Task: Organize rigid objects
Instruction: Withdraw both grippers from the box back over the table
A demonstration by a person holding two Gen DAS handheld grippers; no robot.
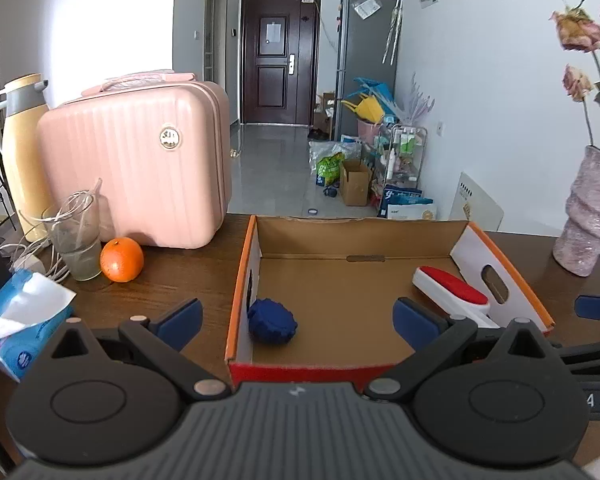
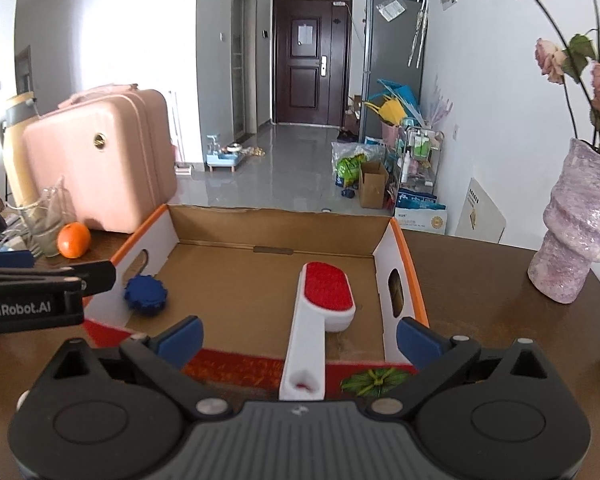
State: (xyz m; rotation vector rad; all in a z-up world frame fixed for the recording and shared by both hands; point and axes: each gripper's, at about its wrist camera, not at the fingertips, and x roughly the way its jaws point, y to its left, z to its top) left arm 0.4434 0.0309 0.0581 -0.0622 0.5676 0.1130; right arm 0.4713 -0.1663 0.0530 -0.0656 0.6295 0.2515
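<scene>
An open cardboard box [image 1: 380,236] [image 2: 276,222] with orange rims sits on the dark wooden table. Inside it lie a blue ridged lump [image 1: 272,322] [image 2: 146,293] at the left and a white lint brush with a red pad [image 1: 452,288] [image 2: 324,300] at the right, its handle resting over the front wall. My left gripper [image 1: 298,316] stands open near the box's front, nothing between its fingers. My right gripper [image 2: 298,336] is also open, its blue pads wide on either side of the brush handle and clear of it.
A pink suitcase [image 1: 136,156], a yellow thermos [image 1: 18,152], a glass with cables [image 1: 76,236], an orange [image 1: 122,260] and a tissue pack [image 1: 20,320] stand left of the box. A pink vase with dried roses [image 2: 572,232] stands at the right.
</scene>
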